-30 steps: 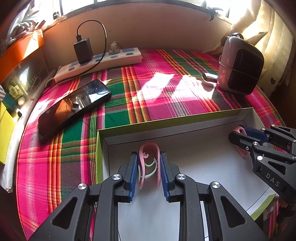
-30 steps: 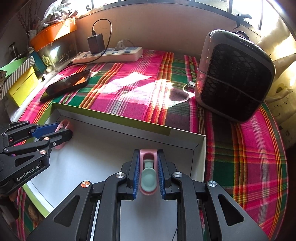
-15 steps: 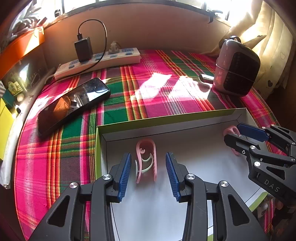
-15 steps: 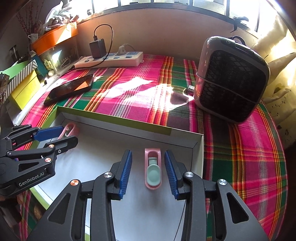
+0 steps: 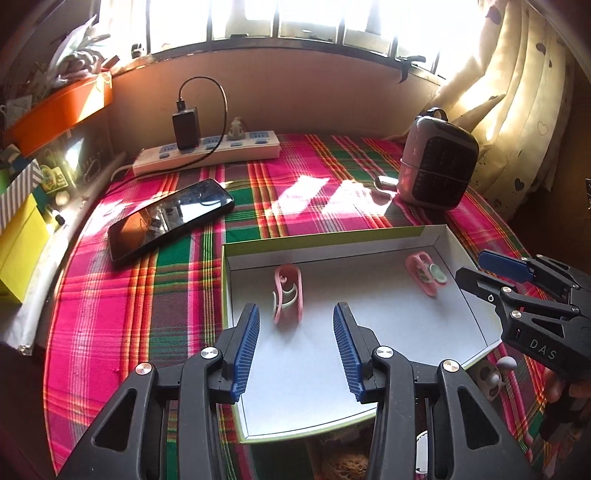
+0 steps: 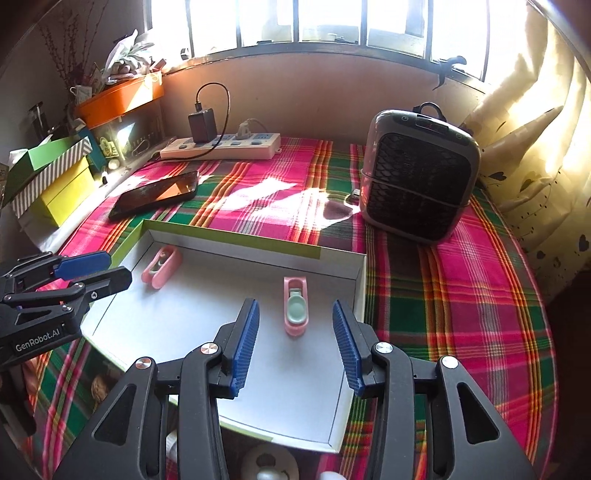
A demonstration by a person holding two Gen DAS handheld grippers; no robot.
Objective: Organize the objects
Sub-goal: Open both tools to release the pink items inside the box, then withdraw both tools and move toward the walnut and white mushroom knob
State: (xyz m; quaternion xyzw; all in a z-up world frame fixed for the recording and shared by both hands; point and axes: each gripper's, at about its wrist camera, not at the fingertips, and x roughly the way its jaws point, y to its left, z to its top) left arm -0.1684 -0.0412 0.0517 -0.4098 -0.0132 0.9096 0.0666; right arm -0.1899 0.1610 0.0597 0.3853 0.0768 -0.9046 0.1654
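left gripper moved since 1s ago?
Yes. The left gripper has pulled back and up from the pink clip, which now lies clear ahead in the white box; its jaws are opening, nothing between them.

Blown-out window [image 5: 295,18] backlight, sun patches across the tablecloth [image 5: 306,192], fisheye-dark bowed corners.

Pink-and-mint clips [image 5: 288,295] [image 6: 295,312] lie in a white tray [image 5: 369,362] edged lime green. The cloth [image 5: 122,302] is pink, green and orange plaid. The phone [image 5: 170,221] is black.
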